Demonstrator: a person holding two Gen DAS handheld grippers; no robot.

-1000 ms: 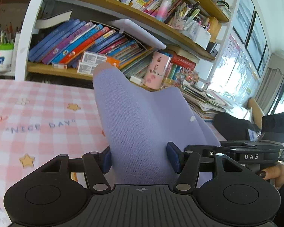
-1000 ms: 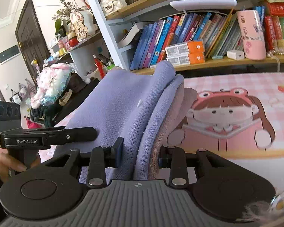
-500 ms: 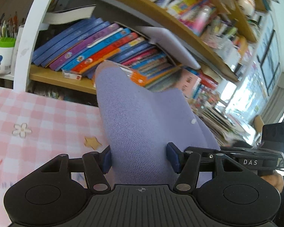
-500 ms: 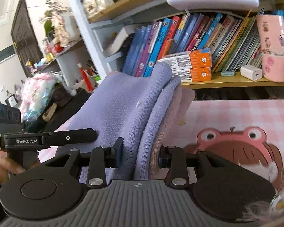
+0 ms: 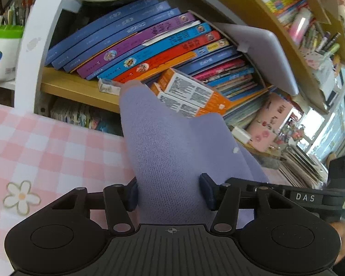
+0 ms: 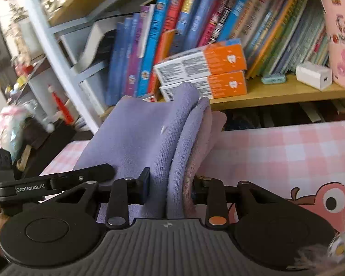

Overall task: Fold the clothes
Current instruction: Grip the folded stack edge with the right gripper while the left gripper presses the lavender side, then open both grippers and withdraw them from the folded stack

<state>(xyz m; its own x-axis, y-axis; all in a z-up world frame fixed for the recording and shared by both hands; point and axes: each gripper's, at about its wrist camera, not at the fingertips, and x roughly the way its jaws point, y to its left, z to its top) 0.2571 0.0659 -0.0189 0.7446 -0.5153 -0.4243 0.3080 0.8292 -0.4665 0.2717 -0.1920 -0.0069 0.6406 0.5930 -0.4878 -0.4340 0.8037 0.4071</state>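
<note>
A lilac knitted garment (image 5: 170,151) is held up between both grippers, above the pink checked tablecloth (image 5: 46,151). My left gripper (image 5: 169,191) is shut on a thick fold of it. My right gripper (image 6: 170,186) is shut on its other end, where several lilac layers and a pale pink layer (image 6: 200,147) are bunched together (image 6: 138,138). The cloth stretches from one gripper to the other; the right gripper also shows at the right of the left wrist view (image 5: 287,195), and the left gripper at the left of the right wrist view (image 6: 57,181).
A bookshelf (image 5: 80,89) with leaning books (image 5: 149,46) and orange boxes (image 6: 202,64) stands close ahead at the table's far edge. A white charger (image 6: 314,74) and a pink tumbler (image 6: 340,34) sit on the shelf. A cartoon print (image 6: 329,200) is on the tablecloth.
Both grippers have carried the garment forward toward the bookshelf; the shelf and books loom much larger and the table's printed figures have slid back out of view.
</note>
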